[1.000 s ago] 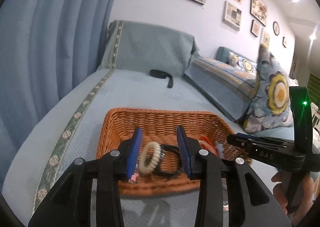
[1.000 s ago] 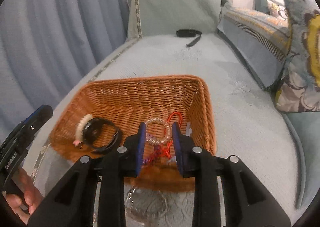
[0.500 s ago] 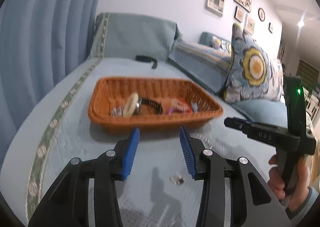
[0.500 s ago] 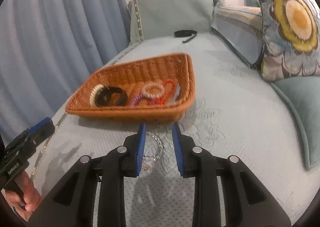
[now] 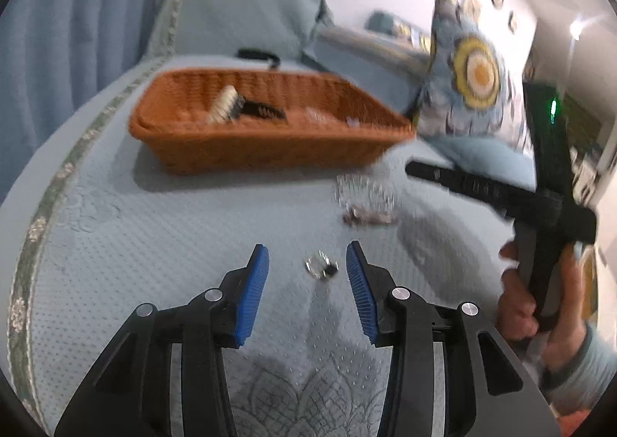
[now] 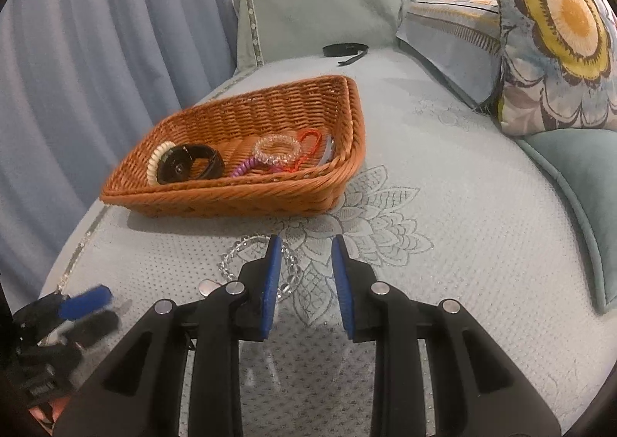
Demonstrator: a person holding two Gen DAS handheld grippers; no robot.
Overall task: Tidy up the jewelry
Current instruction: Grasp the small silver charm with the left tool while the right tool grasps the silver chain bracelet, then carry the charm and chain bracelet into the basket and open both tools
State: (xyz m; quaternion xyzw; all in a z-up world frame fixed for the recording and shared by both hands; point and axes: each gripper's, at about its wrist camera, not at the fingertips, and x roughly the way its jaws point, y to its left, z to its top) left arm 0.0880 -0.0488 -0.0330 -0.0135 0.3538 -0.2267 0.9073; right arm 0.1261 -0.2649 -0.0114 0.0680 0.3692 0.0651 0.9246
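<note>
Left gripper [image 5: 307,269] first: I have its blue jaws parted and empty, framing a small sparkly earring-like piece [image 5: 321,264] that lies on the bed cover [image 5: 154,244] just between the tips, not yet pinched. A second ago this gripper sat over the basket with the cream bracelet between its jaws; now it has dropped away to the bare cover and widened a little, so I read the last item as delivered and this small piece as my next pick. Out at one o'clock from it lies a clear beaded bracelet [image 5: 364,190] with a small clasp-like bit beside it, blurred in this view. Right gripper [image 6: 304,265] stands narrowly open with nothing between its pads; the same clear beaded bracelet [image 6: 256,263] lies partly under its left finger, at about ten o'clock of the tips, so it is beside rather than around it. It too has come down from over the basket. Further out at eleven o'clock sits the wicker basket [image 6: 347,167], already holding a cream bracelet [image 6: 156,163], a black watch [image 6: 191,165], a clear bangle [image 6: 277,148] and red and purple cords. Two pieces seem left outside, one per gripper.
</note>
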